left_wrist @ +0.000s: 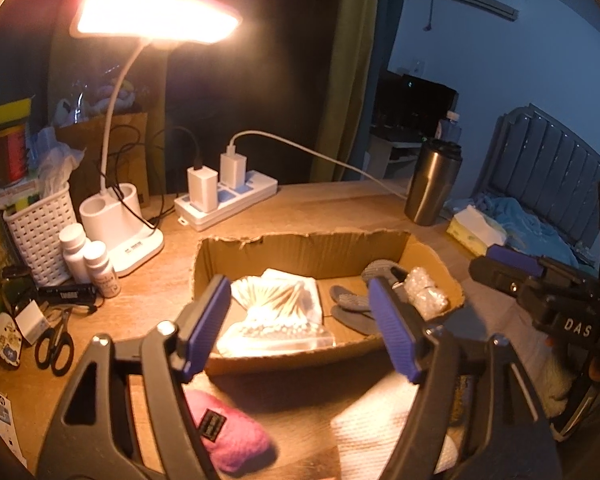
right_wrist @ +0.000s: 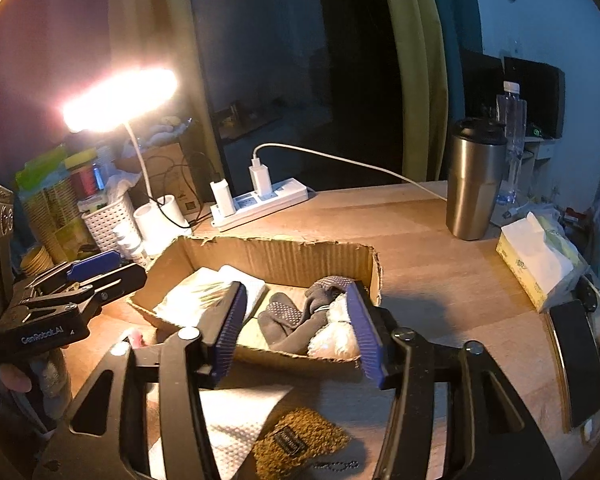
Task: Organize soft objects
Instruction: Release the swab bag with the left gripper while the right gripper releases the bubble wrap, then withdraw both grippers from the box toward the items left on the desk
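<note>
While both hover above the cardboard box (left_wrist: pixel 300 250), the left gripper (left_wrist: pixel 300 330) and right gripper (right_wrist: pixel 300 330) stand open, holding nothing. Inside lie cotton swabs (left_wrist: pixel 276 300), grey socks (right_wrist: pixel 296 316) and bubble wrap (left_wrist: pixel 426 294).

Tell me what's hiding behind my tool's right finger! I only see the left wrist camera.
Observer: A brown fuzzy pouch with a dark label lies partly on the paper towel, in front of the cardboard box.
Operator: Anything else I can't see?
Observer: A flat black slab, maybe a phone, lies beside the tissue pack, nearer the camera.
Operator: Is the other tool holding something?
Observer: No, the right tool is open and empty.
</note>
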A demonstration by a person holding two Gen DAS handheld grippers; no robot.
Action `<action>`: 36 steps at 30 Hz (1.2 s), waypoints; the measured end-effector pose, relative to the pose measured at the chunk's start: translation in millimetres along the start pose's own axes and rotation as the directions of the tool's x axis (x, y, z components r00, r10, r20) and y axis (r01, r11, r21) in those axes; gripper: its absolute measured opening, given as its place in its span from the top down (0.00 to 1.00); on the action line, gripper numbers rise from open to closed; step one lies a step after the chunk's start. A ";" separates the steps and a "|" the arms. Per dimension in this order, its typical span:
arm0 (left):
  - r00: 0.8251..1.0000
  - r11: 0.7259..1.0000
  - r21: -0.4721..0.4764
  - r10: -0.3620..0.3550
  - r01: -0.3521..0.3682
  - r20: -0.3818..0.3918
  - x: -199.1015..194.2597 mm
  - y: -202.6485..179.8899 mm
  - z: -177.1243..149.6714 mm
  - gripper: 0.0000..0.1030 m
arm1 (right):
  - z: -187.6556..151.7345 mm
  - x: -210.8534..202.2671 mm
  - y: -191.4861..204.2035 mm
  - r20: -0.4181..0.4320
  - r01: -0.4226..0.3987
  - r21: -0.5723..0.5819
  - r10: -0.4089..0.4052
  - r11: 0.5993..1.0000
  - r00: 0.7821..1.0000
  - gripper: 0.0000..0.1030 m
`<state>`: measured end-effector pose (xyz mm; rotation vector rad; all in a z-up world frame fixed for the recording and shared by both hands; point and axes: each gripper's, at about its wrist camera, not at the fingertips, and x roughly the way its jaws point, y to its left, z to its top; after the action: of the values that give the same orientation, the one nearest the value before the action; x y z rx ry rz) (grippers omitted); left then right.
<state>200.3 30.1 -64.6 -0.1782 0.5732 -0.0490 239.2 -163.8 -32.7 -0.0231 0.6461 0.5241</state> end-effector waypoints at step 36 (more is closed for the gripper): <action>0.999 0.999 0.039 0.008 -0.006 -0.053 -19.8 -36.0 -37.8 0.12 | -46.1 -28.6 8.6 -0.043 -0.048 -0.032 0.047 0.998 0.998 0.29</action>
<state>163.3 -9.2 -78.7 -0.1372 0.6257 -0.0583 189.7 -177.8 -51.9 -0.0505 0.6804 0.5814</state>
